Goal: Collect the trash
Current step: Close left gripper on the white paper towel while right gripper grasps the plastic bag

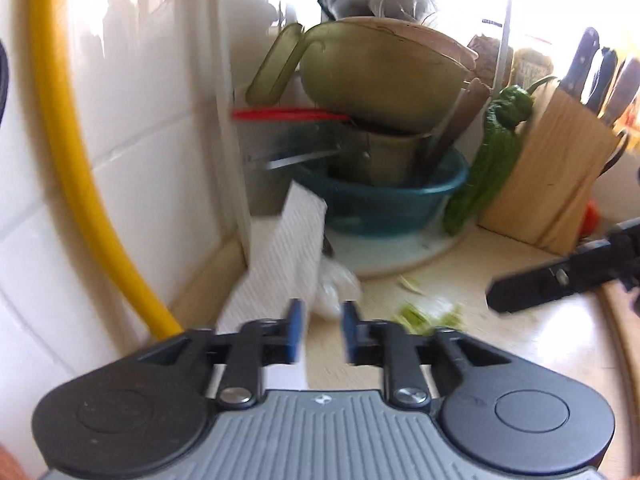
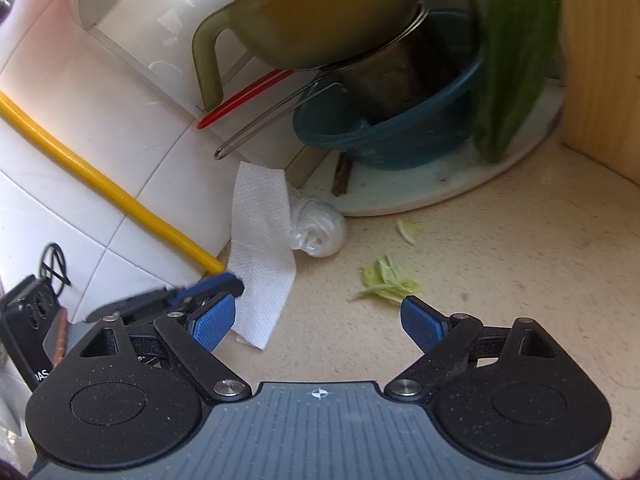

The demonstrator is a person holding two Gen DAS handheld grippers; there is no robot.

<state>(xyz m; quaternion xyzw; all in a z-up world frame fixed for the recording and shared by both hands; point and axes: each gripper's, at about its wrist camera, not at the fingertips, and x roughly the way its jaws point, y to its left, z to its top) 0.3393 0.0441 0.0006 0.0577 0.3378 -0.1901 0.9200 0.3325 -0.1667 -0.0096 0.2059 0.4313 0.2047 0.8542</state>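
Paper towel (image 2: pixel 262 256) beside left gripper (image 1: pixel 322 322), lettuce scrap (image 2: pixel 386 280) ahead of right gripper (image 2: pixel 318 322)

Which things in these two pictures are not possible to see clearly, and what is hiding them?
- Left wrist view: the lower end of the paper towel is behind the left gripper; motion blur smears the scraps.
- Left wrist view: glare washes out what stands behind the knife block.
- Right wrist view: the top of the green pepper is cut off by the frame edge and blurred.
- Both views: the contents of the blue bowl are hidden by stacked pots.
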